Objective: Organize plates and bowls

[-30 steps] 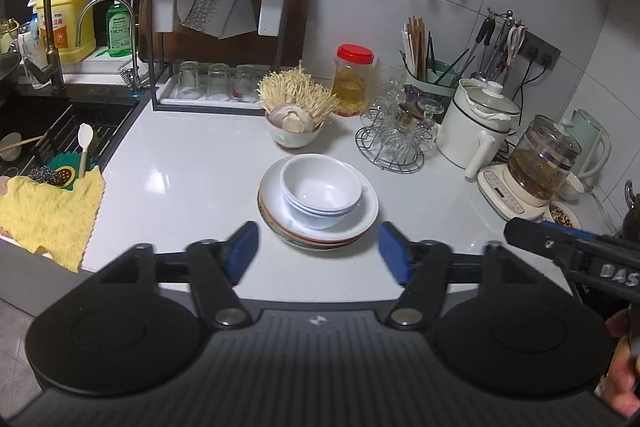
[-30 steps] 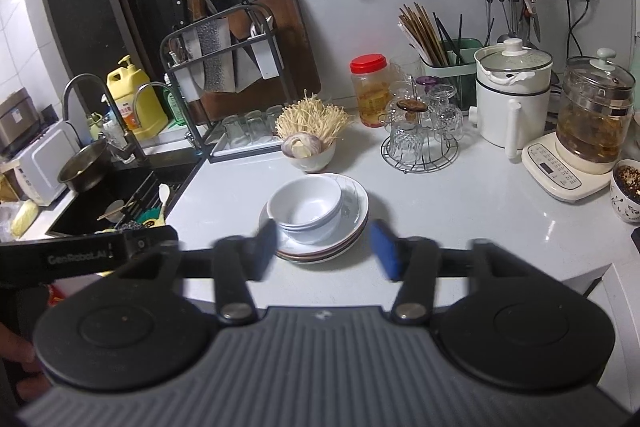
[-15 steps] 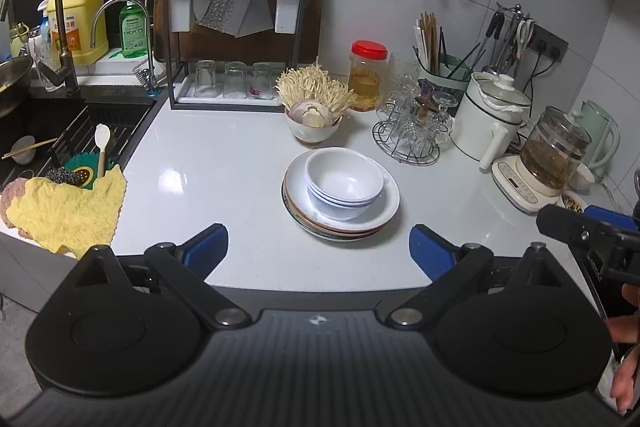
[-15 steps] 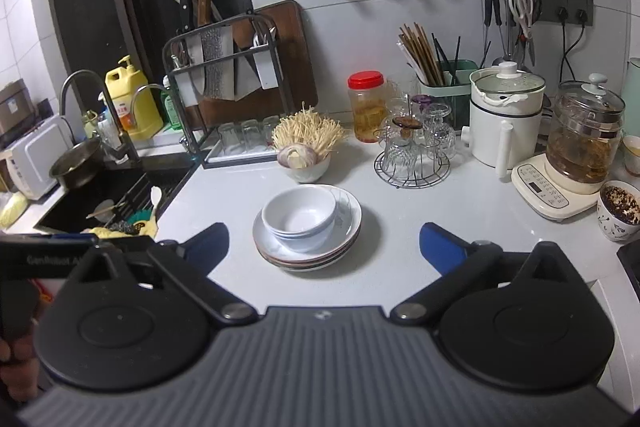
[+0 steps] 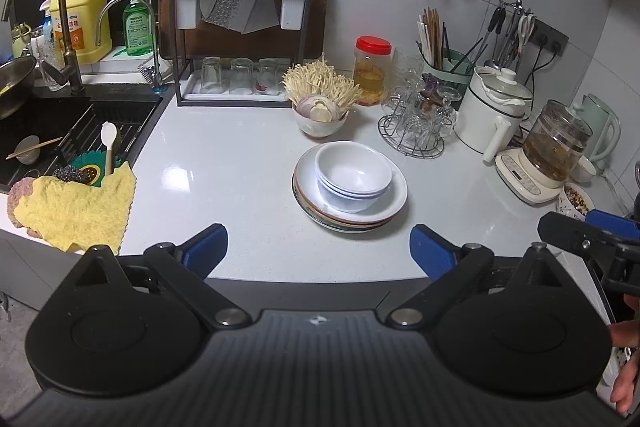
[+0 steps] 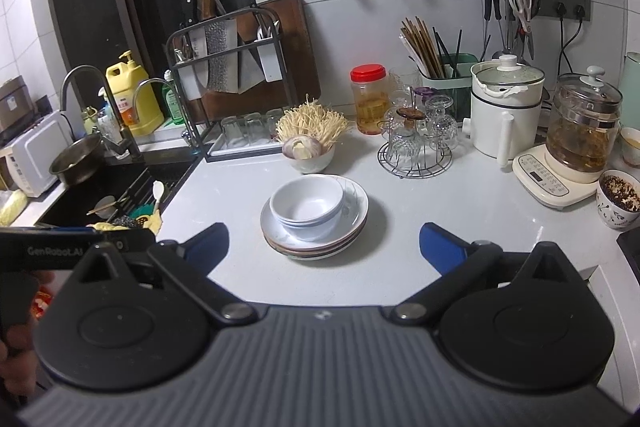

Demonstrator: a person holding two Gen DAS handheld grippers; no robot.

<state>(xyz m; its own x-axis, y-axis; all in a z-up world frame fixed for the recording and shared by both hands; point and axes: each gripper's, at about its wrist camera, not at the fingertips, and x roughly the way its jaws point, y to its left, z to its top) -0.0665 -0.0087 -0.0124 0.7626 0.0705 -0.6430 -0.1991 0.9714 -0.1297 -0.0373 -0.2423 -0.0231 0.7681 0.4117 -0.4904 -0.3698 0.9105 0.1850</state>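
Since a second ago both tongs spread wide, left gripper (image 5: 318,246) and right gripper (image 6: 323,243) empty; bowls (image 5: 353,178) already nested on plates (image 5: 384,211) mid-counter, stack unmoved.

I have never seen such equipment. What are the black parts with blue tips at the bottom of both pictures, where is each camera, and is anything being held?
No robot here: a person holds a hand gripper in each hand. Each picture comes from a camera on one gripper, looking forward along its two blue-tipped fingers. The left gripper and the right gripper are both wide open and hold nothing. On the white counter lies a stack of plates with nested white bowls on top. Behind stand a bowl of mushrooms, a glass rack and a kettle. The sink is at the left.
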